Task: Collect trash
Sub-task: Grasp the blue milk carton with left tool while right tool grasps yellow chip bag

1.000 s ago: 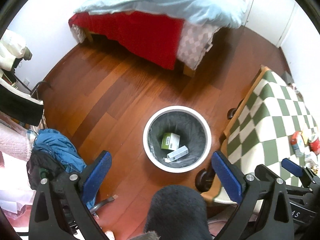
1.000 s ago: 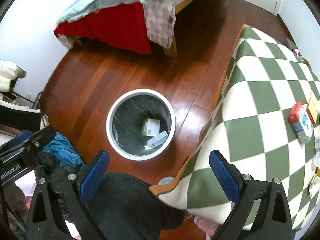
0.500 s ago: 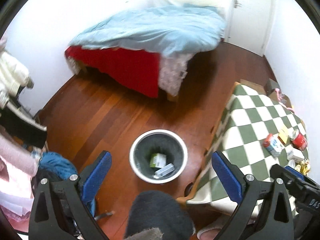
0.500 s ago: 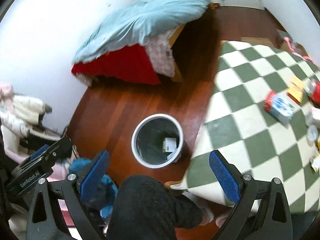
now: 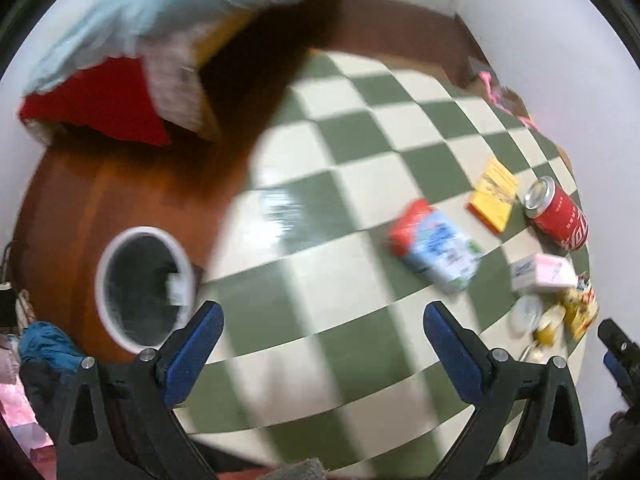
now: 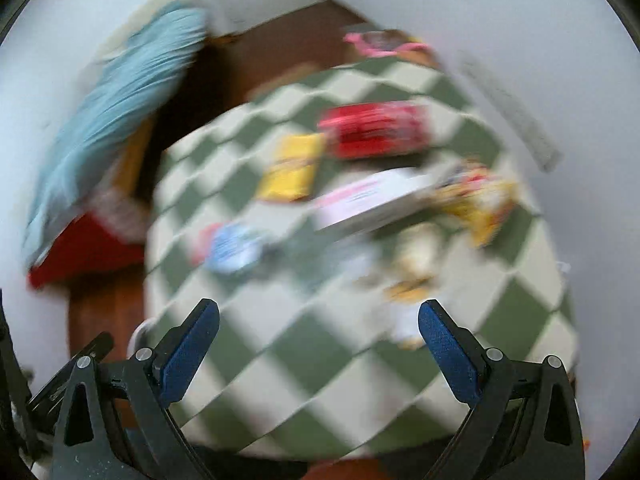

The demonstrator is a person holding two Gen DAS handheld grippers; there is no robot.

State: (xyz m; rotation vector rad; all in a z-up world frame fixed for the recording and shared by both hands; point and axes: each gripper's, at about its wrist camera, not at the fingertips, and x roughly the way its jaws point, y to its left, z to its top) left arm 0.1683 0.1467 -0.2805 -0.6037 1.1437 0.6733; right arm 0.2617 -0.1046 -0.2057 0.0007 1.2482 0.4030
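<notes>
Trash lies on the green-and-white checked table (image 5: 360,152): a red-and-blue carton (image 5: 436,246), a yellow packet (image 5: 494,196), a red soda can (image 5: 558,214), a white-and-pink box (image 5: 540,274) and a yellow wrapper (image 5: 580,312). The white-rimmed bin (image 5: 140,284) stands on the floor left of the table with boxes inside. My left gripper (image 5: 320,336) hangs open above the table's near edge. My right gripper (image 6: 318,338) is open too, above the same table (image 6: 248,340). Its view is blurred: carton (image 6: 232,248), packet (image 6: 292,168), can (image 6: 372,130), box (image 6: 368,198).
A bed with a light blue duvet (image 5: 160,8) and red sheet (image 5: 100,100) stands at the back on the wooden floor (image 5: 72,200). Blue clothing (image 5: 44,344) lies on the left by the bin. White walls close the right side.
Both grippers have swung right, away from the bin and over the checked table. The trash on the table now fills the views, and both images are motion-blurred.
</notes>
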